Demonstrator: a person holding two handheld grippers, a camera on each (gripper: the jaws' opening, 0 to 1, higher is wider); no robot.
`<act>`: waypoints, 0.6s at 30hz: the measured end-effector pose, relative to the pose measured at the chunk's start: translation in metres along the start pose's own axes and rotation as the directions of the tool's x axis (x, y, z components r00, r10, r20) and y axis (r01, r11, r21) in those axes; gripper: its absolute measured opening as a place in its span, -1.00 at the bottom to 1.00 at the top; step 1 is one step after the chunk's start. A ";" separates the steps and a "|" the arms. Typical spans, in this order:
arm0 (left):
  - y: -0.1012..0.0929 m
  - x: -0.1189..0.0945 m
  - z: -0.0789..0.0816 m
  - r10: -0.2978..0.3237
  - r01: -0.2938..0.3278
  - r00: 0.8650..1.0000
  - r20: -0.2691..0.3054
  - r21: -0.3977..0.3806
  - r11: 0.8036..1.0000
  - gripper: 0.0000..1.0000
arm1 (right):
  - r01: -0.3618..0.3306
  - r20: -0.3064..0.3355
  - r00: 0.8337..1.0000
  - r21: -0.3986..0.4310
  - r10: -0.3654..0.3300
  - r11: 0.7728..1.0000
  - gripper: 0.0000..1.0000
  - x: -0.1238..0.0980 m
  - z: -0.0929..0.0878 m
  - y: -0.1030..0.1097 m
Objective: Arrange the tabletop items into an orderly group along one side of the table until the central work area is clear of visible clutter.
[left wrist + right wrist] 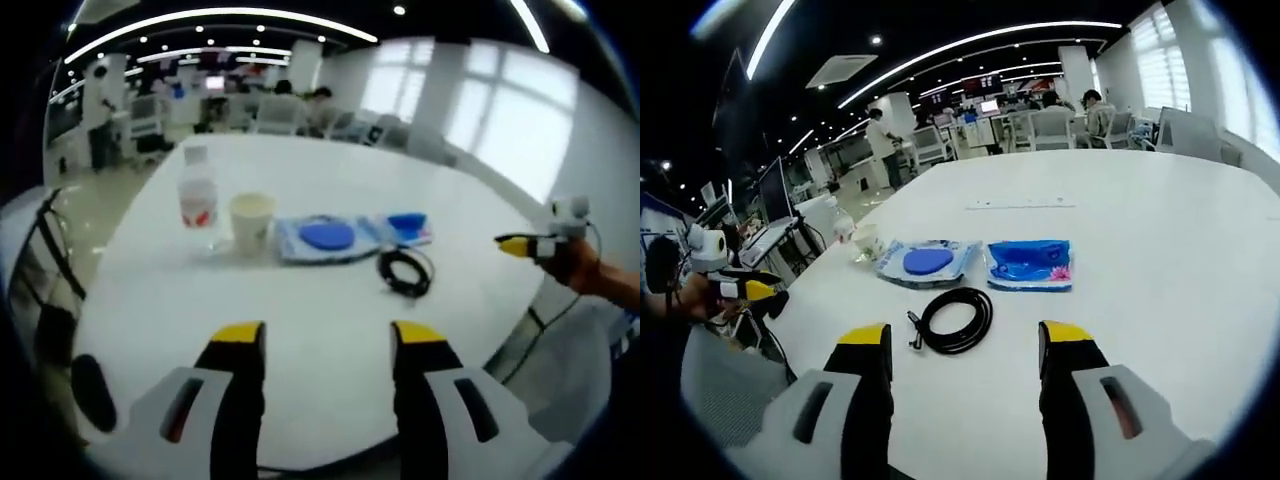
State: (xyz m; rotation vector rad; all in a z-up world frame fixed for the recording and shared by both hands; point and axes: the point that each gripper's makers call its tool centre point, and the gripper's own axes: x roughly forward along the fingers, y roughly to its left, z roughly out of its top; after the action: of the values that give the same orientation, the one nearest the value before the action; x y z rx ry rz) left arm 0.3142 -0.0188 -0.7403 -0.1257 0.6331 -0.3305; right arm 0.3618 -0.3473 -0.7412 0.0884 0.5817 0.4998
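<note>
while both grippers are hovering with jaws apart and holding nothing, the coiled black cable (955, 319) is lying mid-table before the blue packets (1030, 264); it is looking light and floppy, so pinching across one side of the loop seems best.

I see bare table (330, 300) ahead of my left claw (328, 335); farther on, the bottle (198, 196), cup (251, 220), blue packets (330, 237) and coiled cable (404, 270) block the way.

Glossy white round table (1160, 260); coiled black cable (956, 319); blue patterned plastic packet (1030, 264); clear bottle, red-and-white label (198, 201); cream paper cup (251, 221); yellow-tipped black gripper jaws
</note>
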 end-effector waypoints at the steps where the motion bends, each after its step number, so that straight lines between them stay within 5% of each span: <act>1: 0.000 0.000 0.000 -0.001 0.001 1.000 0.001 -0.001 1.000 -0.04 | 0.000 -0.001 1.000 0.003 0.000 1.000 0.19 0.000 -0.002 -0.001; 18: -0.002 -0.002 0.000 0.011 -0.011 1.000 0.005 0.034 0.999 0.02 | 0.013 -0.040 0.999 -0.047 -0.014 0.999 0.20 -0.004 -0.017 0.014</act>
State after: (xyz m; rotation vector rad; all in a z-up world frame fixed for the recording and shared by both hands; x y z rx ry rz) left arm 0.3122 -0.0203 -0.7386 -0.0902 0.6225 -0.3303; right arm 0.3438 -0.3382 -0.7504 0.0298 0.6097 0.5027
